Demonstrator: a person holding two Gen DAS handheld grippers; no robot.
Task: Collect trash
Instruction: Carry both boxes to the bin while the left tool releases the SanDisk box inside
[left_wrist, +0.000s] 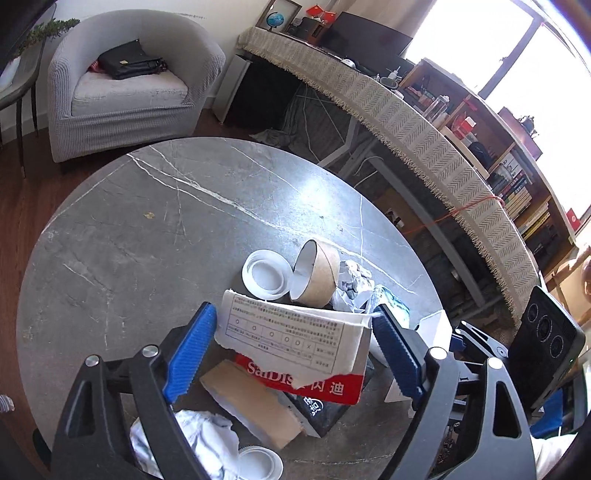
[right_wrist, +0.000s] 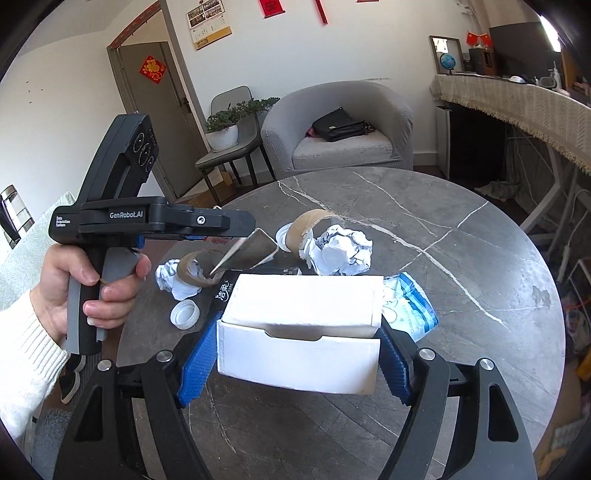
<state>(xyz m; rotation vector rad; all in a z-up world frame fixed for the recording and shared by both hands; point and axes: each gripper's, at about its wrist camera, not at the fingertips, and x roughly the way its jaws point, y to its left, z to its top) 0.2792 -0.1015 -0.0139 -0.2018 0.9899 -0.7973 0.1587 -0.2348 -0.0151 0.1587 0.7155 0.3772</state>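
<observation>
My left gripper (left_wrist: 295, 312) is shut on a torn white and red SanDisk card (left_wrist: 288, 332), with a blue pad at each side edge. It holds the card tilted above a heap of trash on the round grey marble table (left_wrist: 147, 240). The right wrist view shows this gripper (right_wrist: 247, 227) from the side, in a person's hand (right_wrist: 92, 280). My right gripper (right_wrist: 299, 325) is shut on a white cardboard box (right_wrist: 299, 347), held over the near part of the table. The heap holds a brown paper bowl (left_wrist: 317, 273), a white lid (left_wrist: 266, 273), crumpled paper (right_wrist: 340, 251) and a blue wrapper (right_wrist: 406, 306).
A black packet (left_wrist: 317, 410), brown cardboard (left_wrist: 255, 402), a crumpled tissue (left_wrist: 199, 439), a cardboard tube (right_wrist: 195, 271) and a bottle cap (right_wrist: 184, 314) lie near the left gripper. A grey armchair (right_wrist: 343, 129) stands beyond the table, and a cloth-covered desk (left_wrist: 406, 122) on the right.
</observation>
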